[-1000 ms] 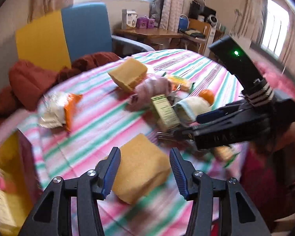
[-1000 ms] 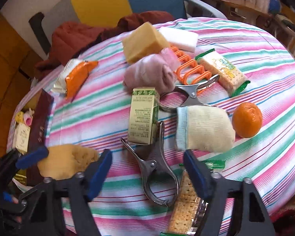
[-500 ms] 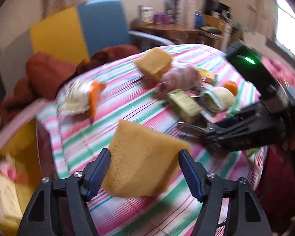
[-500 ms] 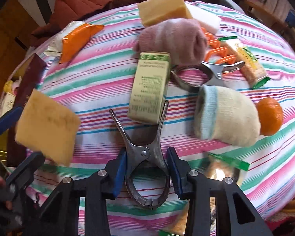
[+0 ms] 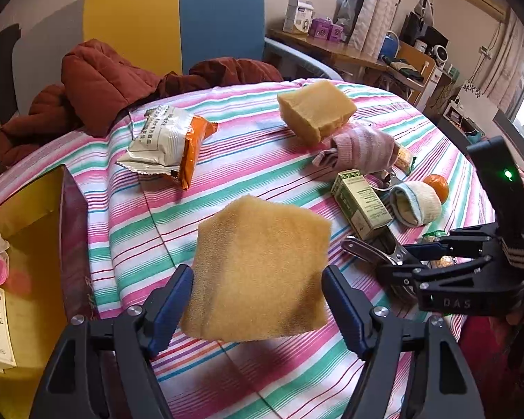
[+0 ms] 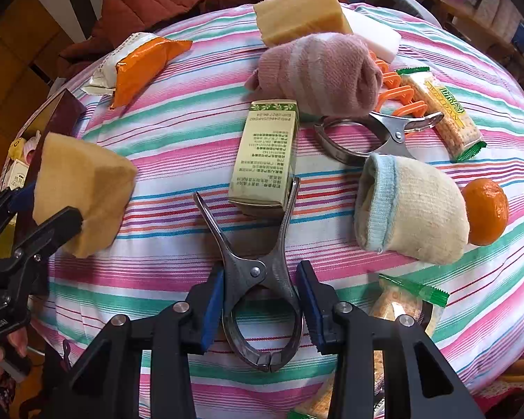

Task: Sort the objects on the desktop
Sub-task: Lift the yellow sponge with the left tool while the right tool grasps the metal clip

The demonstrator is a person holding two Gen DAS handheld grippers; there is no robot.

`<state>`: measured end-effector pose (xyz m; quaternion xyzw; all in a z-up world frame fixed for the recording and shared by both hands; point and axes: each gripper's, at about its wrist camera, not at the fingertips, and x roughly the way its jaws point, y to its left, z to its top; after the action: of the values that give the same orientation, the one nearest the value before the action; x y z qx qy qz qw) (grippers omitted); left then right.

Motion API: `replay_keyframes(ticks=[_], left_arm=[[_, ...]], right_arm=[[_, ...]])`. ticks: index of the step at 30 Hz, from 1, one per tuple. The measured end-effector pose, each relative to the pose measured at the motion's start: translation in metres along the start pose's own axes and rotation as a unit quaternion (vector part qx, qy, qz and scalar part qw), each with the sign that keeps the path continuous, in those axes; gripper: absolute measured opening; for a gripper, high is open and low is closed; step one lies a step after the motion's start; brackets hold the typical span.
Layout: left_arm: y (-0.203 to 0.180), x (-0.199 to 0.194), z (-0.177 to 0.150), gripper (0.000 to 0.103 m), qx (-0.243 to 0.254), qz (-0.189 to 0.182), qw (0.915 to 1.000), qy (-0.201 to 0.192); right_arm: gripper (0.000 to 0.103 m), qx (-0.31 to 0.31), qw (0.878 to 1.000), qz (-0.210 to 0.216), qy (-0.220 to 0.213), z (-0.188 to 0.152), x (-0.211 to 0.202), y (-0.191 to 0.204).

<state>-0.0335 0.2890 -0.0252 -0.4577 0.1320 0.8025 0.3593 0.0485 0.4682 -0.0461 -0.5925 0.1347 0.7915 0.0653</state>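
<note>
Right hand-held gripper reads "DAS", perhaps partial; cracker packet lettering unreadable.

Left gripper: jaws opening around the yellow sponge. Right gripper: tilted steeply down, pads pressed on the metal clip, right of that sponge.

A round worktop under a striped cloth carried a snack bag, a sponge block, two rolled socks, a green carton, two metal clips, cracker packets and an orange.
</note>
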Motion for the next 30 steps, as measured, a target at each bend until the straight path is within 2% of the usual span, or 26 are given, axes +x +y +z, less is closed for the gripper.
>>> replay_keyframes(ticks=[4,6,11,17,20,21,25,30], left_arm=[[-0.002,0.026,0.006,0.08,0.021,0.04,0.9981,0.043],[0.002,0.038,0.005,0.077,0.013,0.045,0.9971,0.059],[0.02,0.035,-0.001,0.076,-0.048,0.009,0.9983,0.033],[0.016,0.029,-0.008,0.073,-0.046,0.012,0.9987,0.021],[0.02,0.024,-0.011,0.072,-0.065,0.002,0.9977,0.017],[0.021,0.021,-0.013,0.072,-0.074,-0.005,0.9971,0.017],[0.028,0.011,-0.022,0.072,-0.11,-0.041,0.9929,0.016],[0.026,-0.006,-0.031,0.072,-0.12,-0.049,0.9916,0.004]], right_arm=[[0.042,-0.004,1.0,-0.006,0.0,-0.001,-0.001,-0.001],[0.042,-0.002,1.0,-0.006,-0.002,-0.002,-0.002,-0.003],[0.041,-0.01,1.0,-0.023,-0.004,-0.003,-0.002,-0.002],[0.039,-0.009,1.0,-0.029,-0.009,-0.004,-0.003,-0.005],[0.037,0.0,1.0,-0.024,-0.013,-0.006,-0.006,-0.008],[0.037,0.024,0.999,-0.036,-0.017,-0.007,-0.007,-0.009],[0.036,0.033,0.999,0.007,-0.024,-0.01,-0.013,-0.009],[0.036,0.04,0.997,0.051,-0.04,-0.019,-0.024,-0.003]])
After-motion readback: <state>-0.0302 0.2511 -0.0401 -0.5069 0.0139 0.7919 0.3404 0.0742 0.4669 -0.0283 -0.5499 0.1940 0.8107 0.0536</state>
